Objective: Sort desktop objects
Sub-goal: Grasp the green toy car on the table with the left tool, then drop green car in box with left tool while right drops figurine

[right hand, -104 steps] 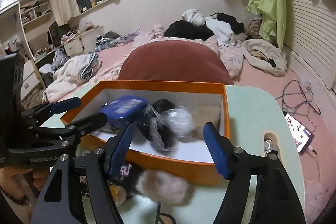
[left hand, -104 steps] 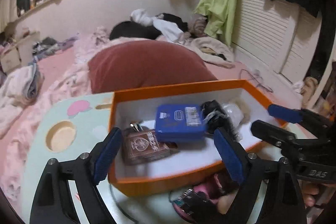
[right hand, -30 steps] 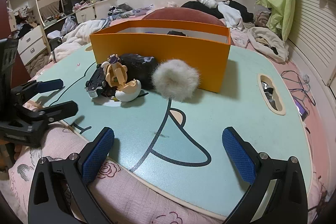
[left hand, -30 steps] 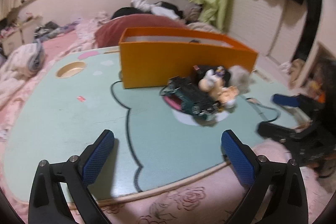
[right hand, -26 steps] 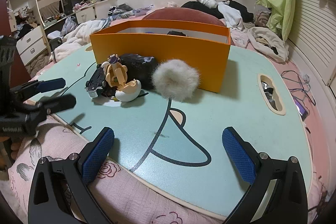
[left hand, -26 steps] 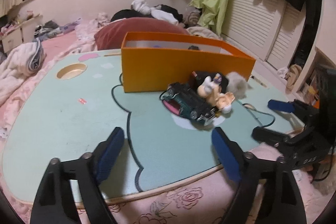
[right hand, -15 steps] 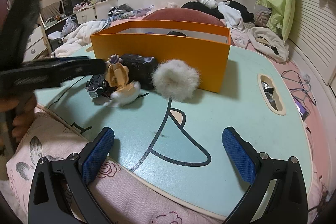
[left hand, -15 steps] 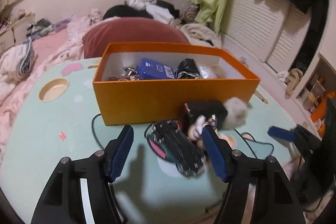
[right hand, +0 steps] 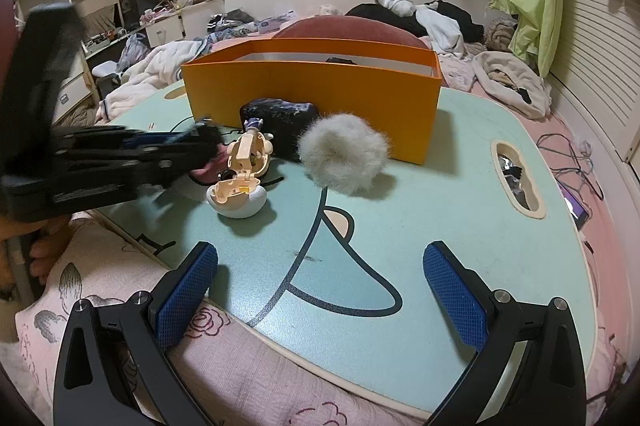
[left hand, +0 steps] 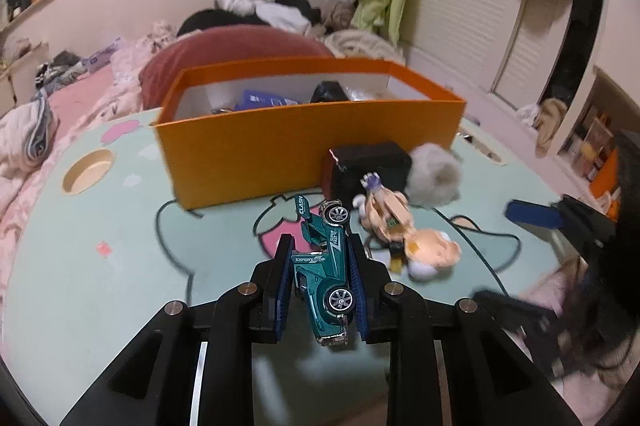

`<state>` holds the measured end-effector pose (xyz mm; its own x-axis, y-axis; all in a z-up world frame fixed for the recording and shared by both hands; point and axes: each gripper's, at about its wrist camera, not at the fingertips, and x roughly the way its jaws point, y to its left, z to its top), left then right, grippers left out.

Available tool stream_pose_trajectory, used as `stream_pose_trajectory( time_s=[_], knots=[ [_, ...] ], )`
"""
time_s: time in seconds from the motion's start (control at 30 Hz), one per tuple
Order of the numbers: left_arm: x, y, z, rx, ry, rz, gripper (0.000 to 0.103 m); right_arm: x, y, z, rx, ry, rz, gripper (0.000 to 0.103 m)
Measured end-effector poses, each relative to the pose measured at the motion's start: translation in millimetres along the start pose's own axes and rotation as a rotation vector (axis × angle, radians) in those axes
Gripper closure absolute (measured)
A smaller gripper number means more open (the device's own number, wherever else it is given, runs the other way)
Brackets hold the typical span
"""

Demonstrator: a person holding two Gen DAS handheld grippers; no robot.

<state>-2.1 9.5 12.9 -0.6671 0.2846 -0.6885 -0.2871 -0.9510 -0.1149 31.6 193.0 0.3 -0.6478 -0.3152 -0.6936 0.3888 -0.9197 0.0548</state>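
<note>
The left gripper [left hand: 320,290] is closing its jaws around a teal toy car [left hand: 326,280]; the right gripper [right hand: 320,296] hangs wide open, holding nothing, over the table [right hand: 460,226].

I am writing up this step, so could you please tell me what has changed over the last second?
The left gripper came forward over the table and is closing around the teal toy car. The right gripper stayed open and still; the orange box and pompom are unmoved.

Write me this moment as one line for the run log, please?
left gripper: jaws closing around teal toy car | right gripper: open, empty, above table edge | orange box: behind, partly filled
</note>
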Motion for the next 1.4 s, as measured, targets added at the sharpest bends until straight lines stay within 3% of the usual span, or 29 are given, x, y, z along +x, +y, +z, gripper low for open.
stream_pose_trajectory(
  time_s=[0.13,0.17,0.2,0.23,0.37,0.43,0.47,0.5,0.57,0.67,0.8,0.87,1.07,1.13,1.27,1.4],
  knots=[
    [-15,-2,-25,0.012,0.019,-0.024,0.077,0,1,0,0.0,-0.001,0.001,0.001],
    [-19,-3,-27,0.021,-0.001,-0.014,0.065,-1,0,0,0.0,0.0,0.001,0.001],
    [-20,-3,-29,0.025,-0.005,0.001,0.041,-1,-1,0,0.0,-0.001,0.0,0.001],
    [-21,-3,-29,0.025,-0.017,0.021,0.035,-1,-1,0,0.0,-0.001,0.0,0.001],
    [-24,-6,-23,0.042,-0.048,0.02,0.034,-2,-1,-1,0.002,-0.002,0.002,0.001],
    [-20,-8,-21,0.052,-0.039,0.028,0.035,-3,0,0,0.007,-0.006,0.007,0.001],
    [-17,-7,-22,0.053,-0.025,0.021,0.05,-3,1,0,0.009,-0.007,0.008,0.001],
    [-13,-7,-22,0.051,-0.007,0.01,0.076,-3,0,0,0.011,-0.009,0.01,0.001],
    [-12,-5,-24,0.046,-0.011,0.006,0.079,-5,1,1,0.023,-0.008,0.015,0.001],
    [-15,-6,-27,0.05,-0.029,0.009,0.079,-12,6,11,0.032,-0.031,0.028,0.001],
    [-18,-9,-29,0.054,-0.043,0.037,0.079,-16,23,38,0.026,-0.06,0.111,0.001],
    [-22,-6,-31,0.043,-0.048,0.039,0.079,-7,35,53,0.014,-0.042,0.13,0.007],
    [-34,15,-41,-0.024,-0.064,0.035,0.079,41,52,57,-0.019,0.14,0.097,0.043],
    [-35,20,-42,-0.043,-0.071,0.035,0.079,40,58,55,-0.05,0.131,0.086,0.065],
    [-35,21,-42,-0.04,-0.077,0.033,0.079,35,63,48,-0.075,0.108,0.118,0.066],
    [-39,19,-38,-0.034,-0.092,0.028,0.079,8,57,40,-0.083,0.028,0.134,0.066]
  ],
)
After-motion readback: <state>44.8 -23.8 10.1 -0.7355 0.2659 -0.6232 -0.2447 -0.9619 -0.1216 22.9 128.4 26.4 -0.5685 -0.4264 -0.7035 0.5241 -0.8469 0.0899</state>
